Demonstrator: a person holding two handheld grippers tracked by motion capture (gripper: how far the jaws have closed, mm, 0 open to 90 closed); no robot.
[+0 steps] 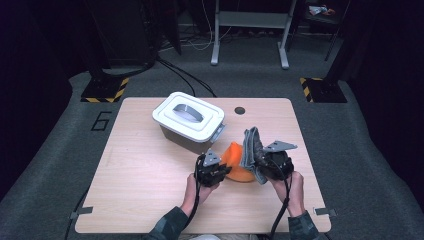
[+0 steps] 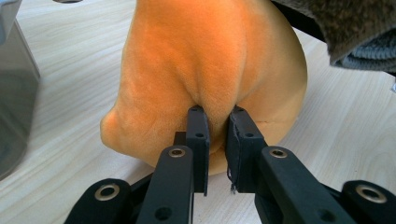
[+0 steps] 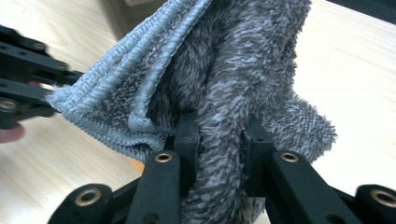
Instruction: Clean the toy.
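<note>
- The high view takes in the whole pale wooden counter: a grey bin with a white lid stands far of centre, its lid on, and a small dark round hole sits in the counter to the right of it
- In that view the orange cloth lies bunched on the counter near the bin, between the two grippers, with a peak rising at its far side
- The left gripper meets the orange cloth from its left near side; the left gripper view shows what the high view cannot: its jaws are pinched on a fold of the orange cloth, the fabric drawn in between the pads
- The left gripper view also shows the grey wall of the bin at its left edge and a corner of the grey towel hanging in at its upper right
- The right gripper holds the grey towel just right of the orange cloth; in the high view the towel stands up from the jaws with its top well off the counter
- The right gripper view shows the jaws clamped on a thick fold of the grey towel, its stitched hem doubled over on the left, detail too small to tell from above
- At the left edge of the right gripper view, part of the left gripper appears, just beside the towel's hem
</note>
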